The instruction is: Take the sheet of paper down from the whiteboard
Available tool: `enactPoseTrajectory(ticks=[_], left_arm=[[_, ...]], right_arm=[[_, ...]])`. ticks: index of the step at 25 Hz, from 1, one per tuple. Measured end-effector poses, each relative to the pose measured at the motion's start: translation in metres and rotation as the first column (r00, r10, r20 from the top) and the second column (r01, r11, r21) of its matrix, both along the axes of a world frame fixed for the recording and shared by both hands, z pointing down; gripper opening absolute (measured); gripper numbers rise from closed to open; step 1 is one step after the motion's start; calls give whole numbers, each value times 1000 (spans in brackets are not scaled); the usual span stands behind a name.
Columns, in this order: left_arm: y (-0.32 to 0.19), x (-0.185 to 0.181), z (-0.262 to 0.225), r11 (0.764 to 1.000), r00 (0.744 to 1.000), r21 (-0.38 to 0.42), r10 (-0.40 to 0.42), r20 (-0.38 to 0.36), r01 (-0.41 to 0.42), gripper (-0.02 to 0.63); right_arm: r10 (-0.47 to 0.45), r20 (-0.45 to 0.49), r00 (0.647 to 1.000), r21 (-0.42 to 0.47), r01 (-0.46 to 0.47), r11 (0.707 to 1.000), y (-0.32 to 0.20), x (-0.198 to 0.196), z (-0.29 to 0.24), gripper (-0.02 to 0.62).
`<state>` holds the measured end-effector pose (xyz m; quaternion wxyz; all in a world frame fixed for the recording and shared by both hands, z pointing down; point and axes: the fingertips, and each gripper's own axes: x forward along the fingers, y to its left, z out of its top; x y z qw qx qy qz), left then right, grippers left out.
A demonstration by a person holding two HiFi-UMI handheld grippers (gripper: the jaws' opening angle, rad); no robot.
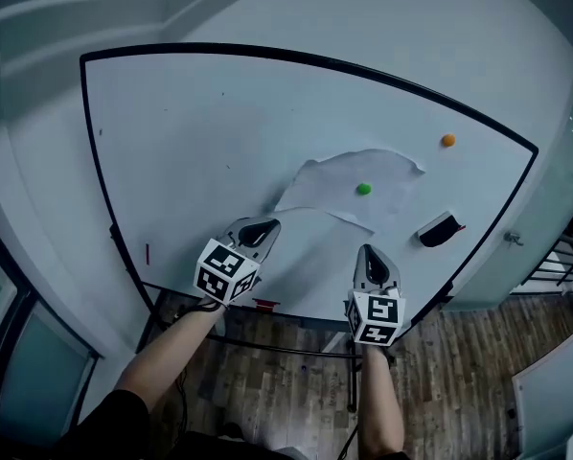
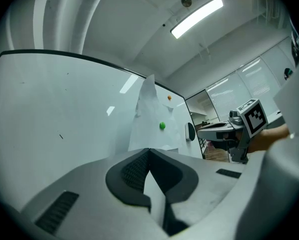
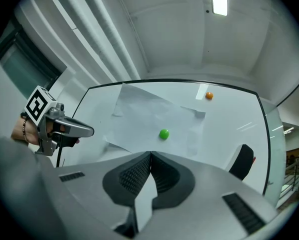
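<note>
The task is judged to be at its very start, with nothing of it yet done. The sheet of paper (image 1: 320, 182) is seen on the right half of the whiteboard (image 1: 191, 132), pinned near its middle by a green magnet (image 1: 363, 189). It is creased, and its left edge and one upper corner are lifted a little off the surface. An orange magnet (image 1: 447, 140) is stuck to the bare board up and to the right of the sheet, and a black eraser (image 1: 438, 229) sits below and to the right of it; neither touches the paper. The left gripper (image 1: 262, 227) is held near the sheet's lower left corner but apart from it, its fingers (image 2: 132, 171) pressed together with nothing between them. The right gripper (image 1: 371, 256) is held below the sheet's lower edge, also clear of it, and its fingers (image 3: 134, 176) are likewise pressed together on nothing. What is left is thought to be everything: the fingers are to be spread, the magnet is to be lifted off or the sheet slid from under it, and the paper is to be pinched by an edge and brought away from the board.
</note>
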<state>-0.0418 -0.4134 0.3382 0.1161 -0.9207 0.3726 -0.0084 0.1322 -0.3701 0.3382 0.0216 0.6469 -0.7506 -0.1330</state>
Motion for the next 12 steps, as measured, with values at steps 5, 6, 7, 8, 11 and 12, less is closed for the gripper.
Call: enactPoseTrajectory(ticks=[5,6,7,8,11,12], left_arm=[[-12,3,1,1000,1000,-2,-19,0,19,20],[-14,4,1,1000,1000,-5,-24,-2,24,20],[-15,5,1,1000,1000,-6,-30,-3,30,20],[-16,7,0,999,999,-6,-37,-4,37,20],[-18,8,-2,998,998,2,-60,-3,60,20],[-19,8,-2,998,998,3,-69,-5,69,20]], right_arm=[[-22,-3,1000,2,22,1000,-16,0,-1,23],[-30,-5,1000,3,30,1000,-18,0,-2,23],[-38,-8,999,5,38,999,-20,1,-3,23],[-45,-10,999,8,45,999,-22,2,-5,23],[-67,-5,998,13,67,998,-31,6,-8,23],[-72,-3,997,14,72,997,-33,7,-9,23]])
